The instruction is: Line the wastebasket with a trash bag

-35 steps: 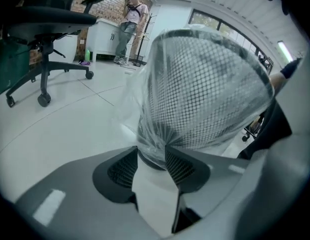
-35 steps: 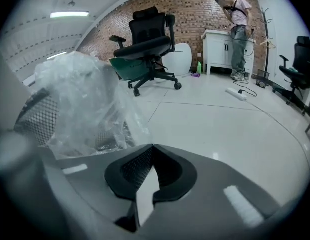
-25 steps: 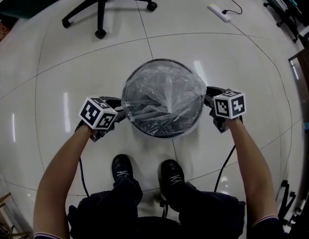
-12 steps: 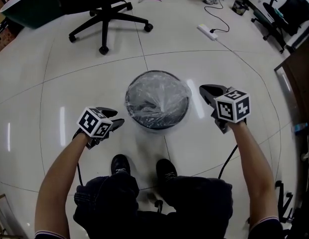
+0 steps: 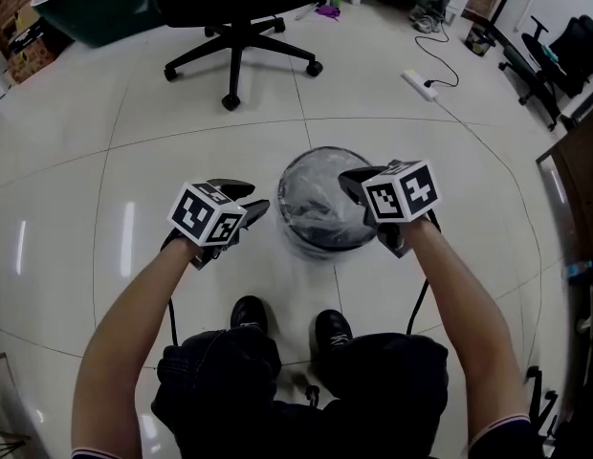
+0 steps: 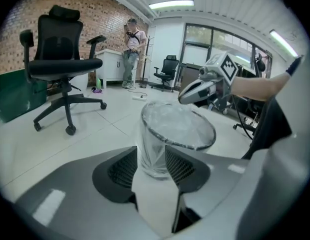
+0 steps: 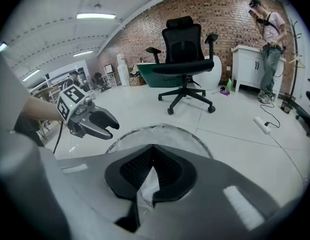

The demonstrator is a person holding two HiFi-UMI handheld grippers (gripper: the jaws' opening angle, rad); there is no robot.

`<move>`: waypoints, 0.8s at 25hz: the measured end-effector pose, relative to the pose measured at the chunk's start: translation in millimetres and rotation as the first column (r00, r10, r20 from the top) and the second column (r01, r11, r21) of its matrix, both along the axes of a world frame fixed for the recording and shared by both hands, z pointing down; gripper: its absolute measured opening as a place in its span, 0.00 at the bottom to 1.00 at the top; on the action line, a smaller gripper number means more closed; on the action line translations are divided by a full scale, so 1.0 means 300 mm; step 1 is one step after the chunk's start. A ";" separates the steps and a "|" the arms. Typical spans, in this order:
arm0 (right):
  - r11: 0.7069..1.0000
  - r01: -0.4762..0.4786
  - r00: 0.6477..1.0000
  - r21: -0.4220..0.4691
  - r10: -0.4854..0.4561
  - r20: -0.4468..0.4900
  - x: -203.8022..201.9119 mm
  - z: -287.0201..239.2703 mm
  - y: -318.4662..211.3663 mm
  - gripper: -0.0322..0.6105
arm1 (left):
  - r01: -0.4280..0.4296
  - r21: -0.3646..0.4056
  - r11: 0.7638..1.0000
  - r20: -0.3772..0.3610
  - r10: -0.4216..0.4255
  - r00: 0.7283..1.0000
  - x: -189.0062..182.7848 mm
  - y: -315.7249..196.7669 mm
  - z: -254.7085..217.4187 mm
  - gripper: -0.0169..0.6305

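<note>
- Plastic of the trash bag (image 5: 316, 194) is clear and crinkled; it lines the round wastebasket (image 5: 304, 235) and is folded over its dark rim.
- Right gripper (image 5: 348, 182) and its marker cube (image 5: 402, 191) hide the rim's right side in the head view. The right gripper view shows only an arc of the rim above the closed fingers, which meet tip to tip.
- Left gripper (image 5: 252, 197) hangs just left of the wastebasket with its fingers apart. In the left gripper view they cut off the wastebasket's base.
- Wastebasket stands on the white tile floor (image 5: 67, 189), ahead of the person's shoes (image 5: 249, 314), with an office chair (image 5: 234, 27) beyond.
</note>
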State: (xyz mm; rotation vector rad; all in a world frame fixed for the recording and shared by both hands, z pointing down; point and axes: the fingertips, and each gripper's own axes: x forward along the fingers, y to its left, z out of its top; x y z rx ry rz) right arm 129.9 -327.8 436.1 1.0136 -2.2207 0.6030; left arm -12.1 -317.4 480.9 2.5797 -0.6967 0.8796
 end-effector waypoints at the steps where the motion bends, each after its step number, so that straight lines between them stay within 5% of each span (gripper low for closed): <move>1: 1.000 -0.005 1.000 -0.010 0.005 -0.004 -0.014 0.016 -0.012 0.05 | 0.006 0.007 1.000 0.002 -0.006 1.000 -0.001 -0.010 -0.008 0.31; 13: 0.990 -0.031 0.999 -0.139 0.028 -0.029 -0.117 0.242 -0.137 0.05 | 0.122 0.014 0.992 0.060 -0.123 0.991 0.001 -0.132 -0.043 0.30; 20: 0.984 -0.049 0.999 -0.169 0.046 -0.022 -0.134 0.353 -0.177 0.05 | 0.121 0.041 0.992 0.078 -0.124 0.989 0.037 -0.133 -0.022 0.29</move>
